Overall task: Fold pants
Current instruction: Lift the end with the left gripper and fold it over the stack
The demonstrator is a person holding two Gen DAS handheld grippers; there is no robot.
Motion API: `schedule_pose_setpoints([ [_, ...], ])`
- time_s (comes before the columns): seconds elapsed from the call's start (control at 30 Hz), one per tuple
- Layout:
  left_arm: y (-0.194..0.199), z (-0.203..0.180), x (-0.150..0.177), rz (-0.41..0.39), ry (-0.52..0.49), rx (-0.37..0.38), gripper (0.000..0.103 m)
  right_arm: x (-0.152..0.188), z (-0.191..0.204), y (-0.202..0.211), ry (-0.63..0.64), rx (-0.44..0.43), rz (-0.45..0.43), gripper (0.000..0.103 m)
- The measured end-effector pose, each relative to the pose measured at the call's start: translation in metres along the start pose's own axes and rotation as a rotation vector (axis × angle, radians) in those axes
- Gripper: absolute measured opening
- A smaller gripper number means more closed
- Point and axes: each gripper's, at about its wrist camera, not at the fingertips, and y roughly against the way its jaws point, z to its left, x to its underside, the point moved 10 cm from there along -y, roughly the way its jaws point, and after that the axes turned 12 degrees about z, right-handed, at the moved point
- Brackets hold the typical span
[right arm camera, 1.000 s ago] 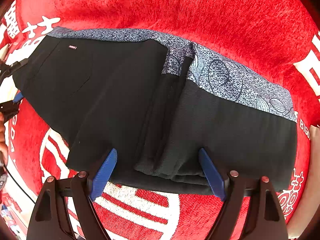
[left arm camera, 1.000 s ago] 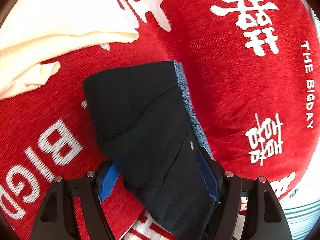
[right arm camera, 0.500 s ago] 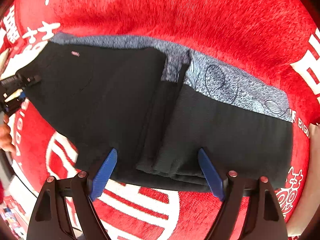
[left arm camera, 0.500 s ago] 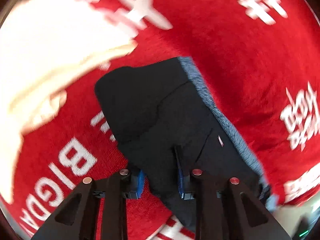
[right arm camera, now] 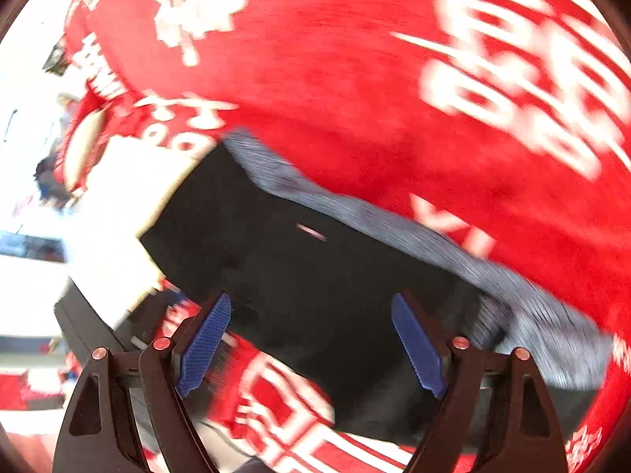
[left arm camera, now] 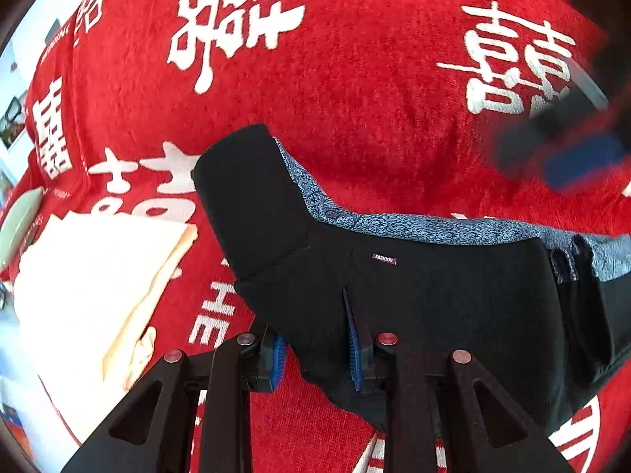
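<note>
Black pants [left arm camera: 434, 295] with a blue-grey patterned waistband [left arm camera: 414, 226] lie folded on a red cloth [left arm camera: 355, 79] printed with white characters. My left gripper [left arm camera: 315, 341] is shut on the near edge of the pants, black fabric pinched between its blue pads [left arm camera: 352, 339], and that end curls up. In the blurred right wrist view my right gripper [right arm camera: 311, 339] hangs open above the pants [right arm camera: 315, 276], nothing between its fingers [right arm camera: 418, 349]. It also shows as a blur, the right gripper [left arm camera: 572, 149], at the upper right of the left wrist view.
A folded cream cloth [left arm camera: 90, 287] lies on the red cloth just left of the pants, also seen as the cream cloth [right arm camera: 130, 185]. A pale green object [left arm camera: 19, 220] sits at the far left edge. Red cloth stretches beyond the waistband.
My left gripper has shut on the pants' edge, rolled and lifted it. My right gripper, still open, has risen and swung left along the pants, blurring its view.
</note>
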Motion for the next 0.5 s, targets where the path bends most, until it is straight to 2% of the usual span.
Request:
schedule_pose_setpoints([
  [0.13,0.003,-0.007,-0.003,-0.015,-0.04,-0.022,0.026,-0.046,0.048,-0.01,0.094,-0.029,0.076,0.089],
  [0.2,0.006,-0.012,-0.004,-0.033,-0.064,-0.035,0.026,-0.058,0.07,-0.024,0.135,-0.037,0.158,0.089],
  [0.27,0.009,-0.016,-0.004,-0.05,-0.083,-0.047,0.026,-0.066,0.082,-0.041,0.157,0.004,0.229,0.089],
  [0.37,0.013,-0.022,-0.004,-0.069,-0.106,-0.062,0.026,-0.074,0.088,-0.06,0.193,0.082,0.273,0.089],
  [0.47,0.018,-0.027,-0.004,-0.09,-0.122,-0.074,0.026,-0.078,0.082,-0.074,0.174,0.115,0.316,0.089],
  [0.5,0.019,-0.028,-0.004,-0.095,-0.128,-0.078,0.026,-0.077,0.078,-0.077,0.166,0.124,0.332,0.086],
])
